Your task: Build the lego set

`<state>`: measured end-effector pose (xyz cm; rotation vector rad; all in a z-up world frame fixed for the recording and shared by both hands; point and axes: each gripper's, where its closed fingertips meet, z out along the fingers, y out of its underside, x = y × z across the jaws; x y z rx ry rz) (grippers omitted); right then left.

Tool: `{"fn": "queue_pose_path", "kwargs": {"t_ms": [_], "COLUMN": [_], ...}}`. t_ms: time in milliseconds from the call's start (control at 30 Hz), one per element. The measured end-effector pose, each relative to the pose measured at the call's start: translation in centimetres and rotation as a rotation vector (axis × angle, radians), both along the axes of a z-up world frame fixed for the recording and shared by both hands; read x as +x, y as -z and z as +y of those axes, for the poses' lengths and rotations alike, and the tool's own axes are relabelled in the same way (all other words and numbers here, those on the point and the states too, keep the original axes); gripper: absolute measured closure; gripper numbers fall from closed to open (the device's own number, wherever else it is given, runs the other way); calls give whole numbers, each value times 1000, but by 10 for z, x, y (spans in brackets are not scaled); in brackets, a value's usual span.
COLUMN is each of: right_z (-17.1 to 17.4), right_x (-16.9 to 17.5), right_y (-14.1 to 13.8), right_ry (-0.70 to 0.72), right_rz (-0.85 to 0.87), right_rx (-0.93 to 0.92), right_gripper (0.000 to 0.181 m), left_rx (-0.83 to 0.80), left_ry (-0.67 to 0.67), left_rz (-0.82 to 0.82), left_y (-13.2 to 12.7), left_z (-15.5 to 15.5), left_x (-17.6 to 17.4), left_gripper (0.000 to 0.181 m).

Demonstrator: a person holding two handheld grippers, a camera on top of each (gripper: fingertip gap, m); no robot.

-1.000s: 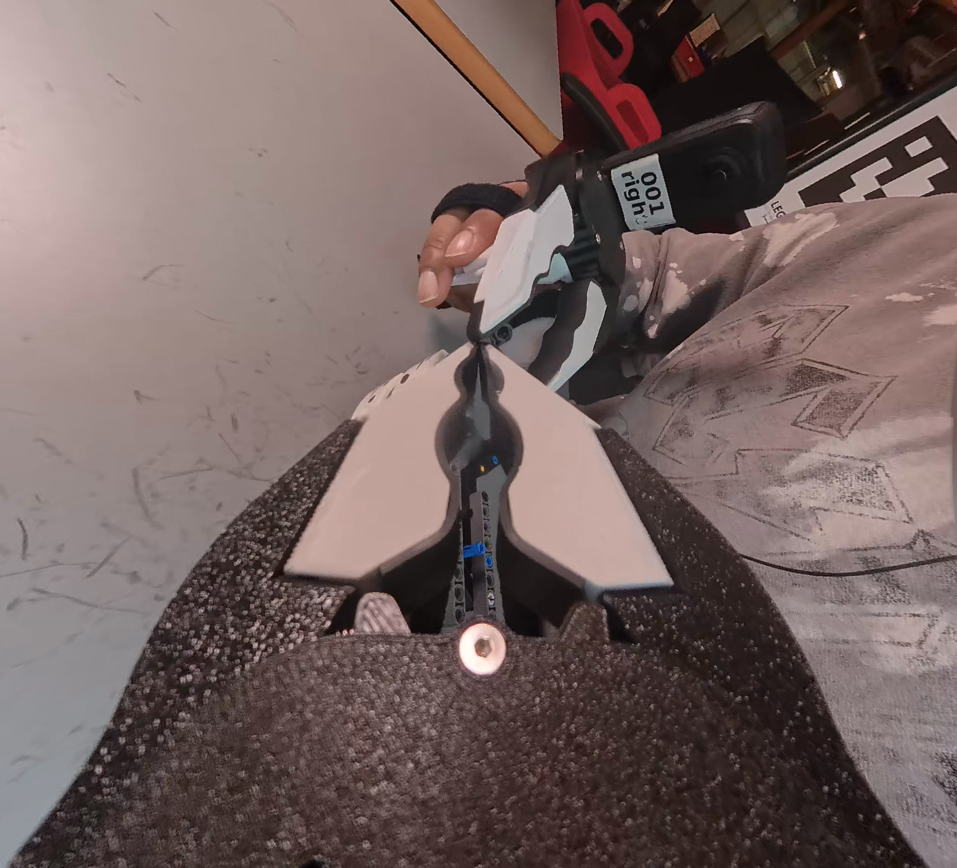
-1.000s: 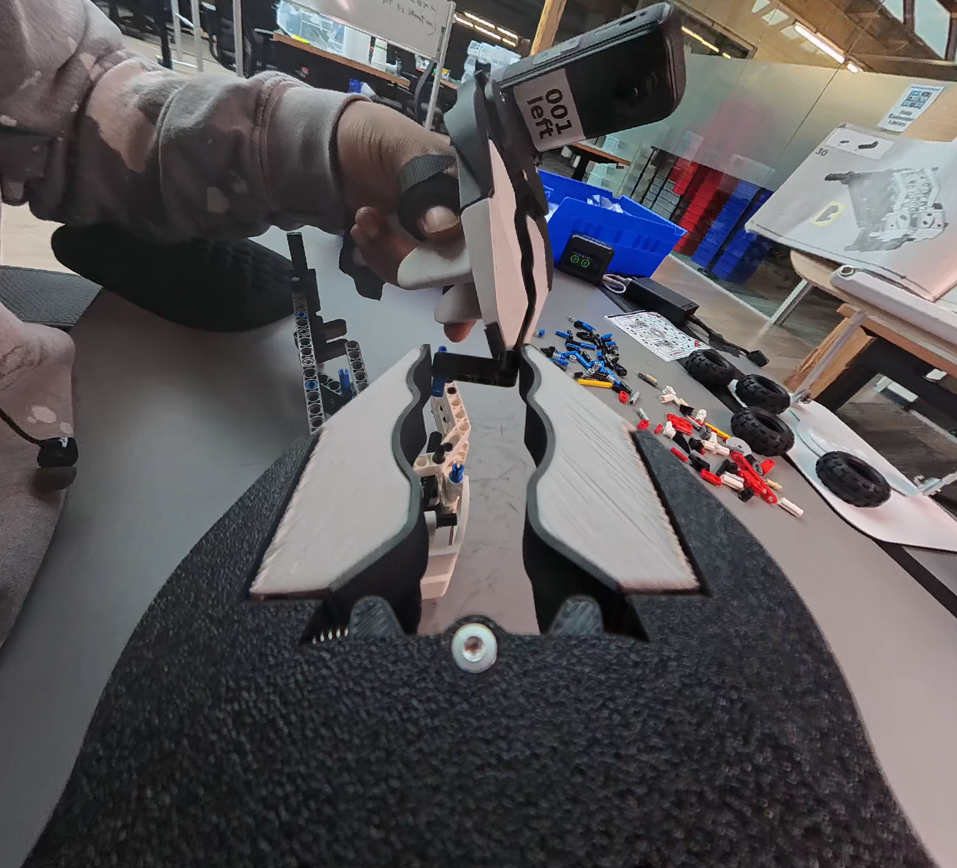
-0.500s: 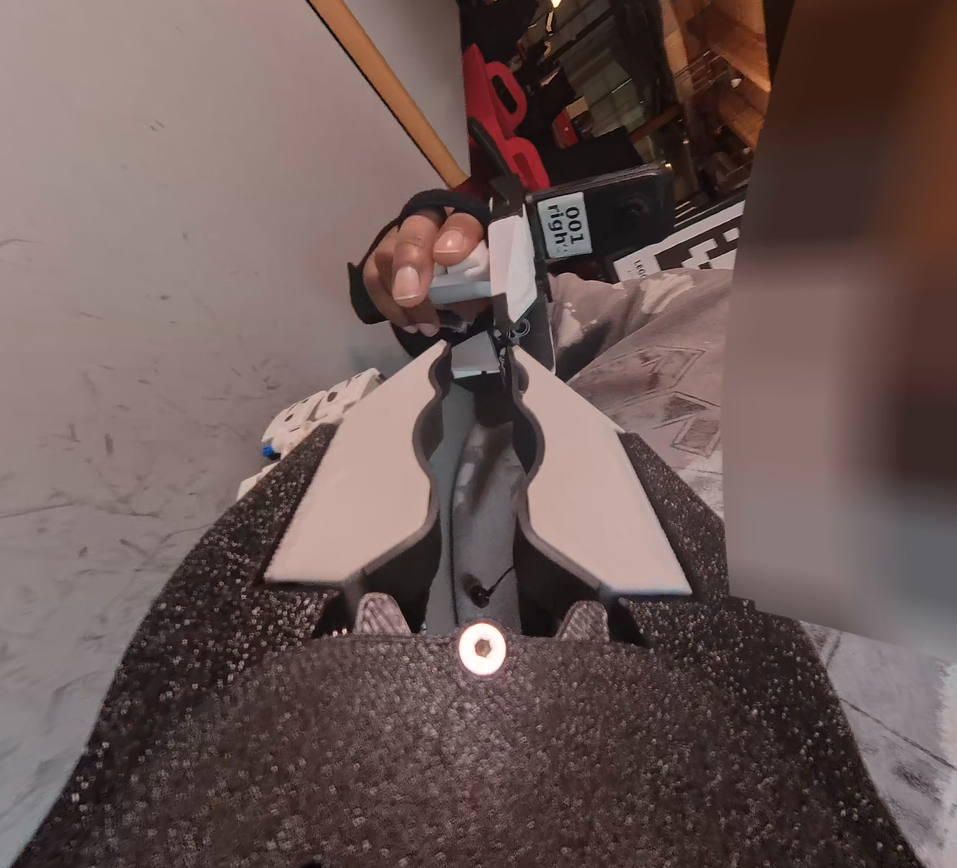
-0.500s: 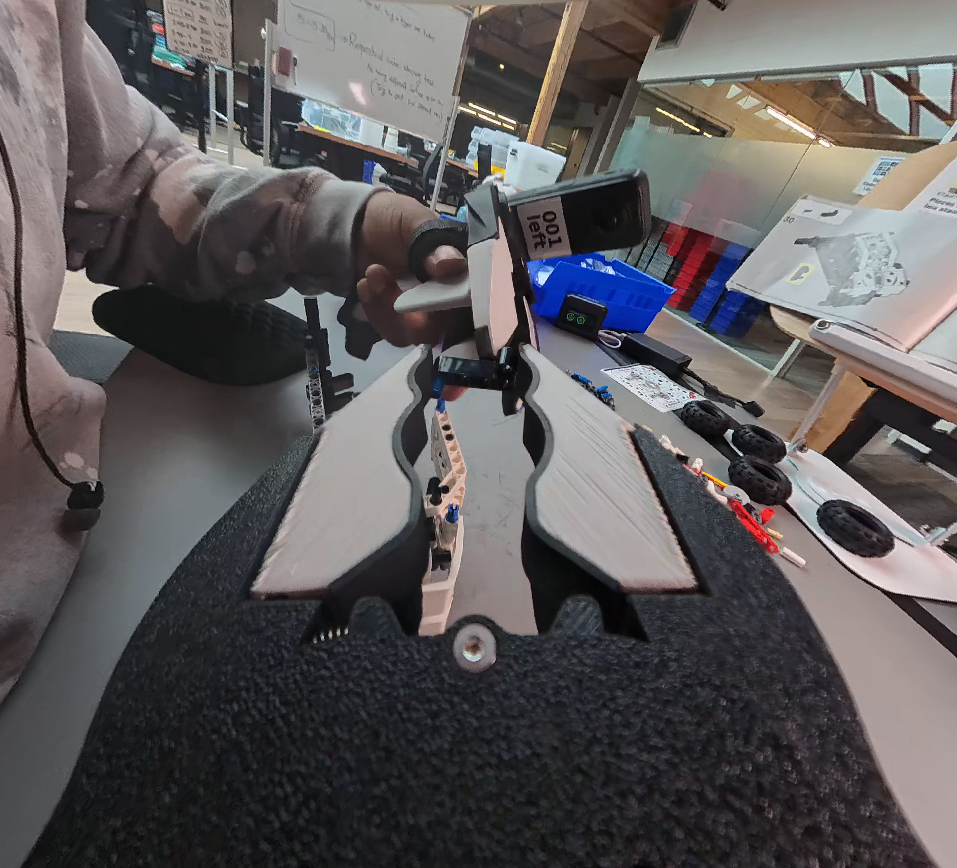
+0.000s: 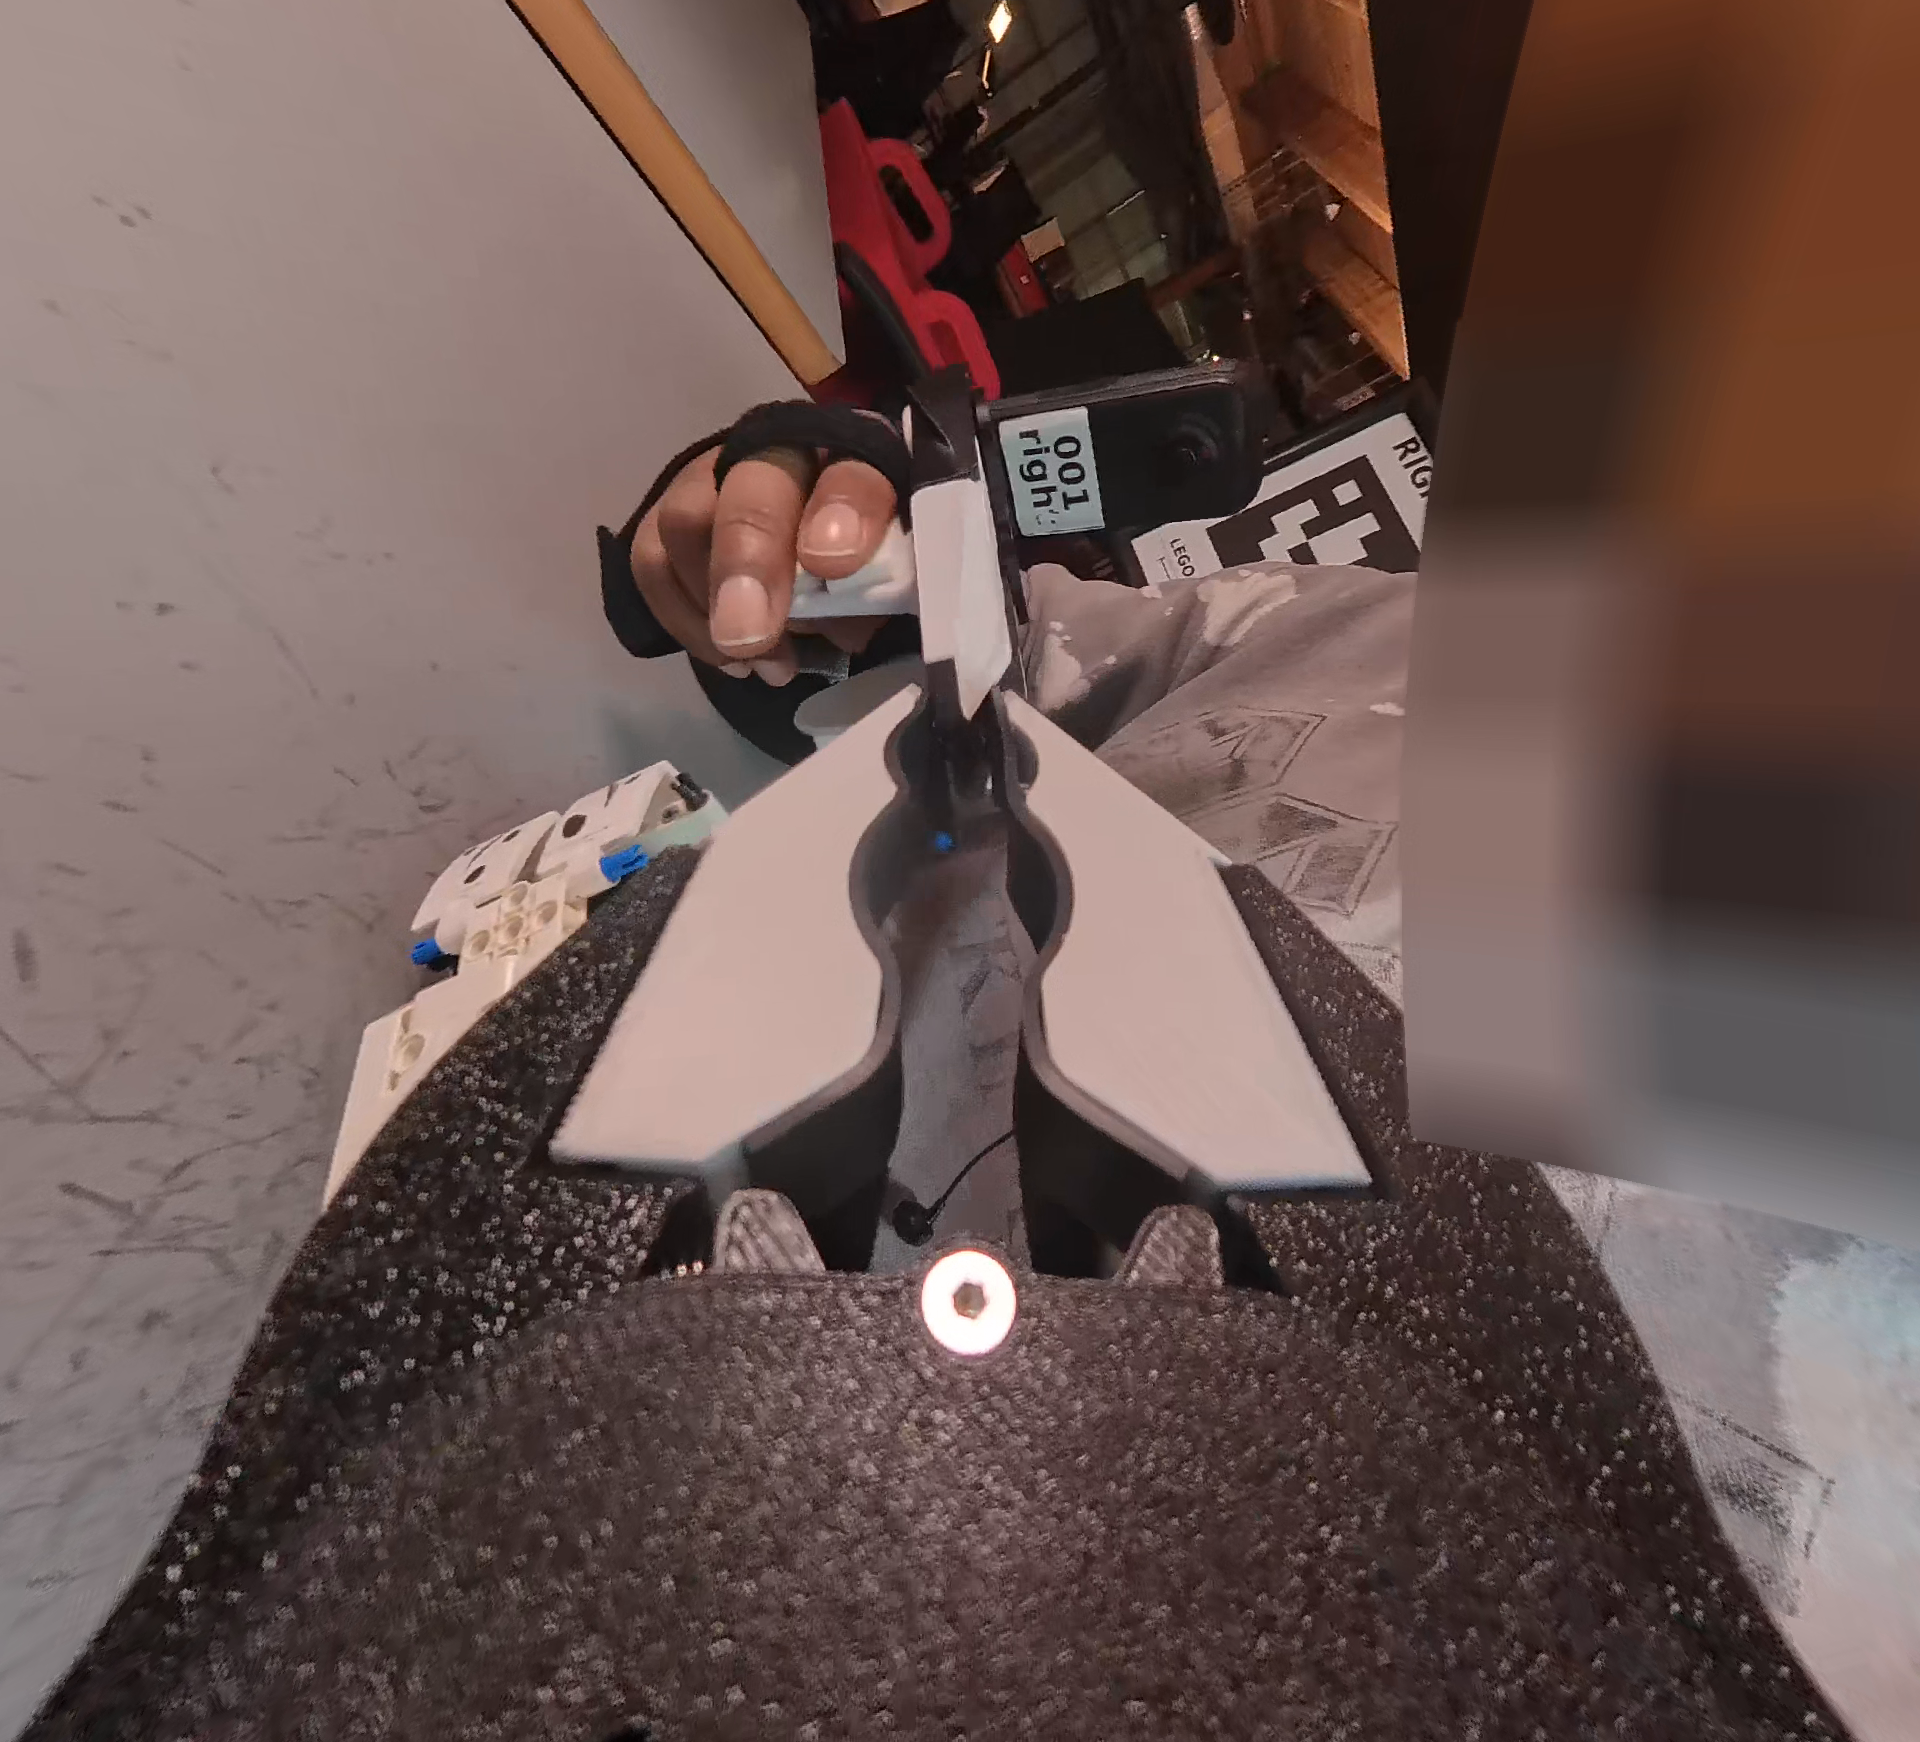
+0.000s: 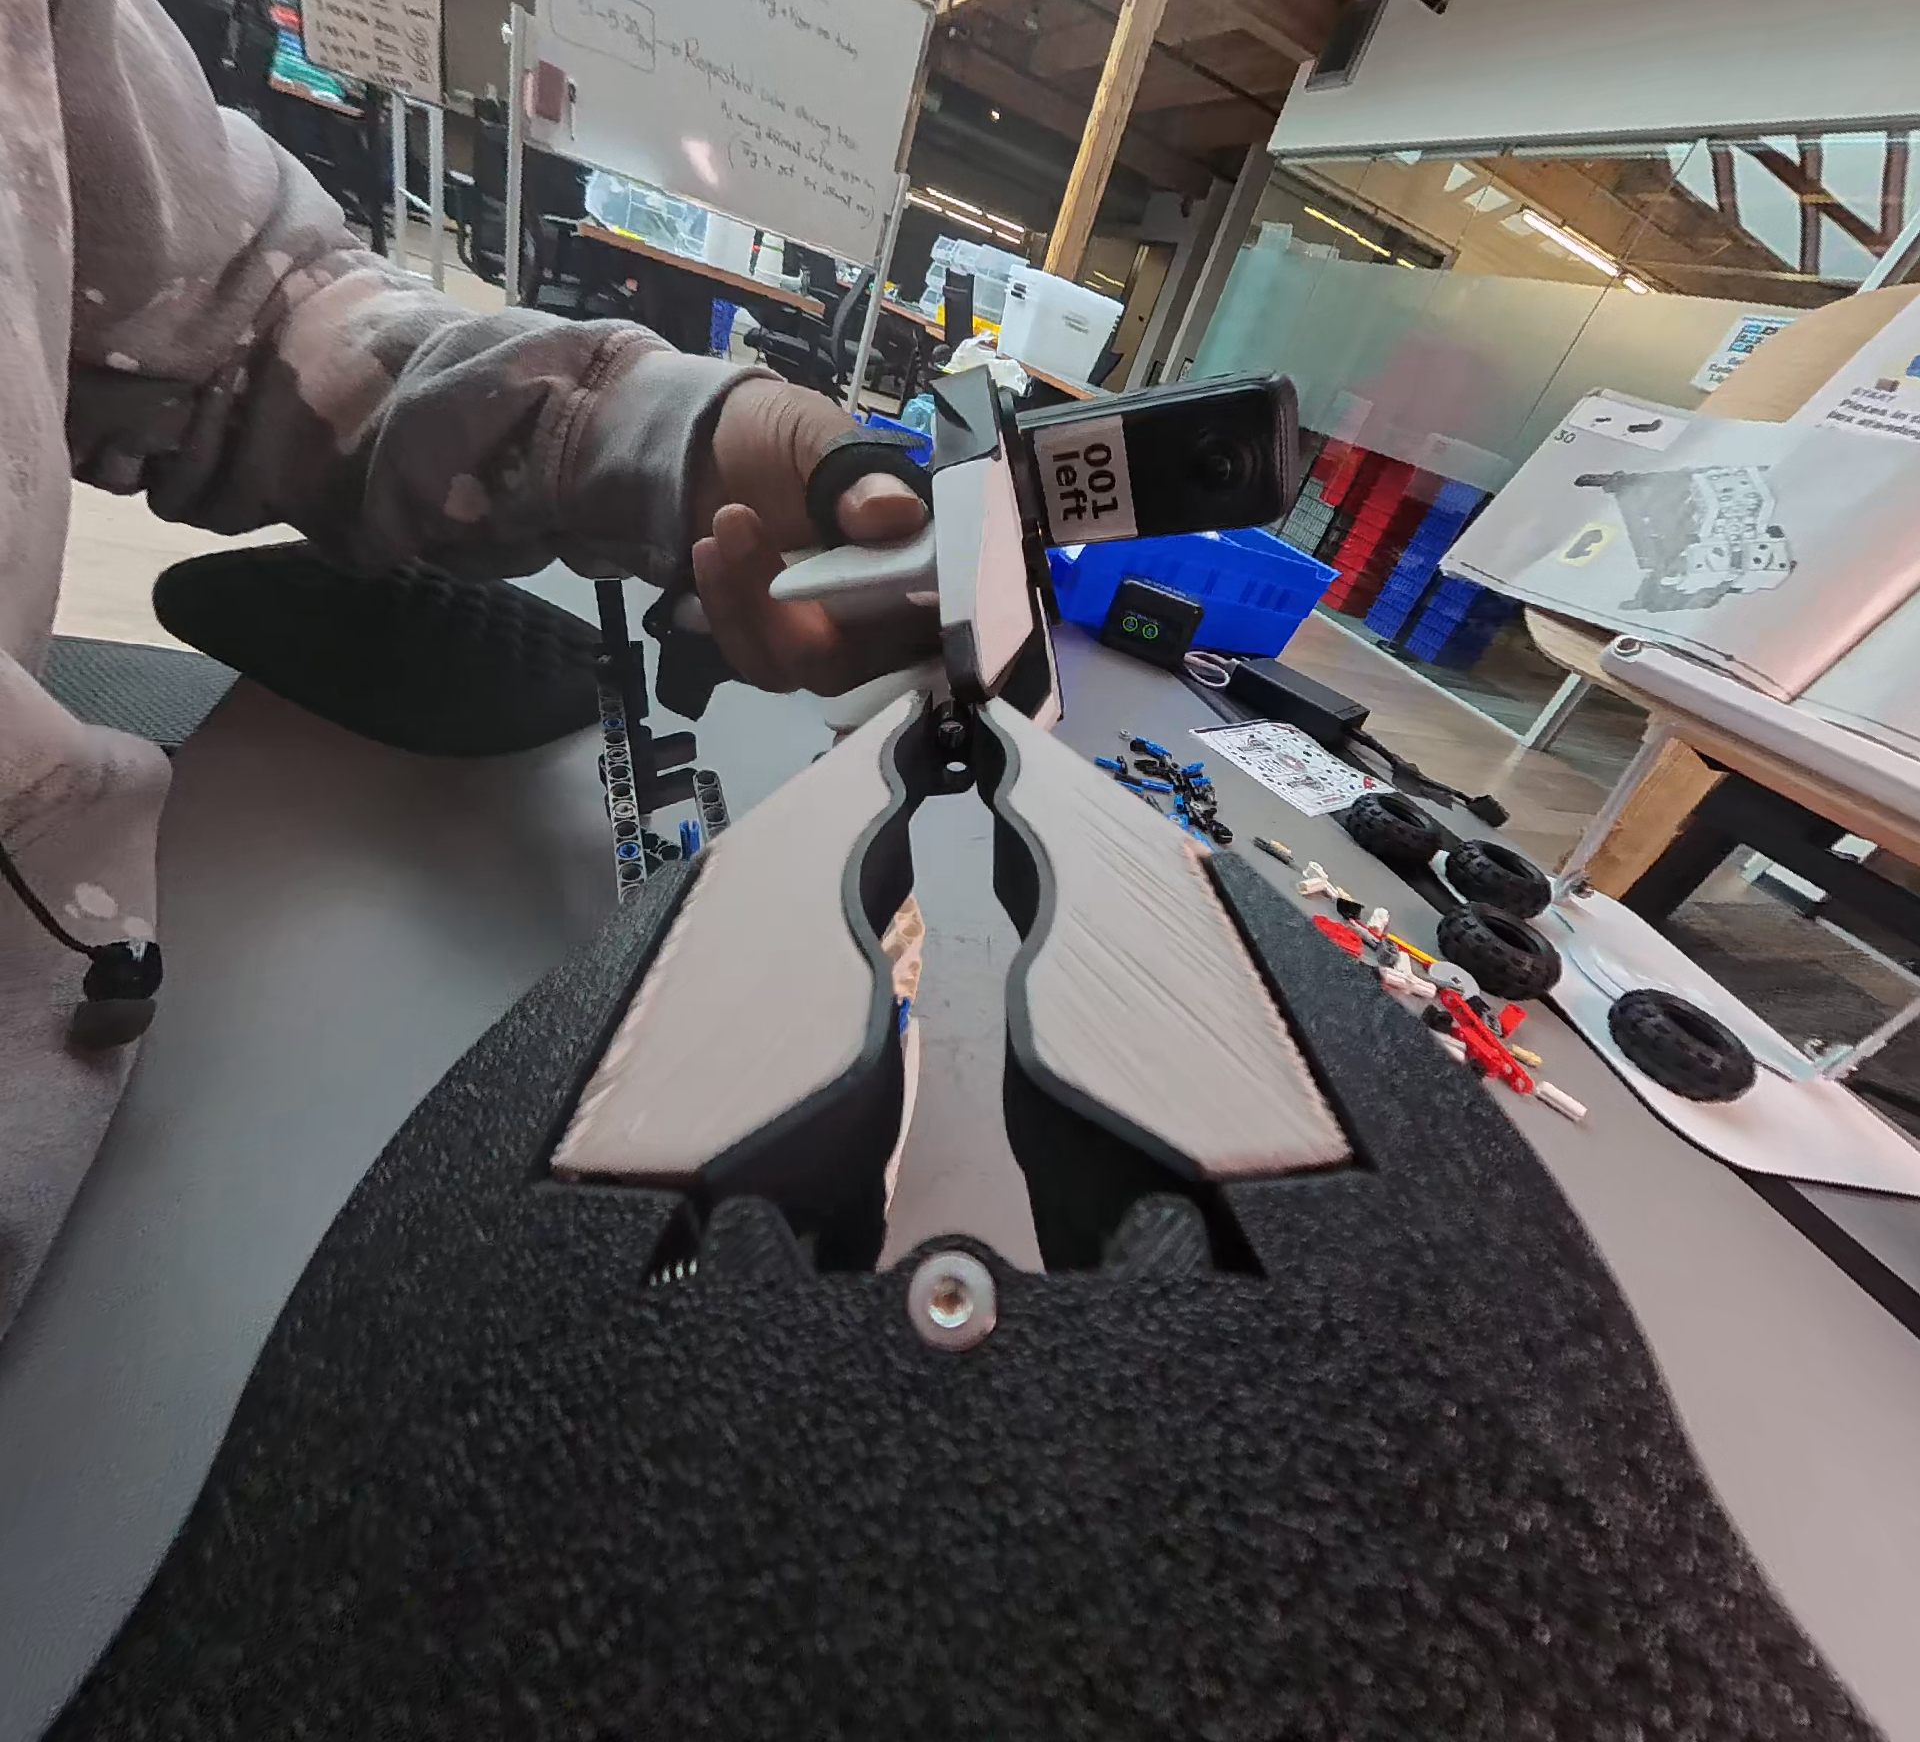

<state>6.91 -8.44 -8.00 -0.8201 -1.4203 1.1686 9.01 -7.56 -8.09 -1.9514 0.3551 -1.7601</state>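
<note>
In the left wrist view, the left gripper [image 5: 961, 736] has its jaws drawn narrow at the tips around a small black lego connector piece [image 5: 951, 773] with a blue pin end, and the right gripper [image 5: 966, 612] comes in from above, its tips meeting the same piece. A white lego sub-assembly with blue pins [image 5: 530, 903] lies on the grey scuffed counter [image 5: 260, 445] just beside the left gripper's body. In the right wrist view, the right gripper [image 6: 951, 736] is likewise closed to a narrow gap on the small black piece [image 6: 951, 742], tip to tip with the left gripper [image 6: 987, 612]. A tan beam shows low between the fingers, whether held or lying below I cannot tell. A grey-and-black lego frame of studless beams [image 6: 649, 757] stands on the counter behind; loose red, blue and white pins [image 6: 1434, 986] and four black knobbly rubber tyres [image 6: 1496, 949] lie to the right, near an open instruction booklet [image 6: 1683, 539]. The black piece is probably light, stiff and smooth, so it could twist or pop out; pinching its flat sides, clear of the pin holes, seems safest.
</note>
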Motion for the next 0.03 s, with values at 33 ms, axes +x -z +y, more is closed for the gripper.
{"fn": "queue_pose_path", "kwargs": {"t_ms": [33], "right_z": [-1], "right_x": [0], "right_y": [1], "right_ry": [-5], "right_rz": [-1], "right_rx": [-6], "right_gripper": [175], "left_rx": [-2], "left_ry": [-2], "left_rz": [1], "left_y": [0], "left_z": [-1], "left_x": [0], "left_gripper": [172]}}
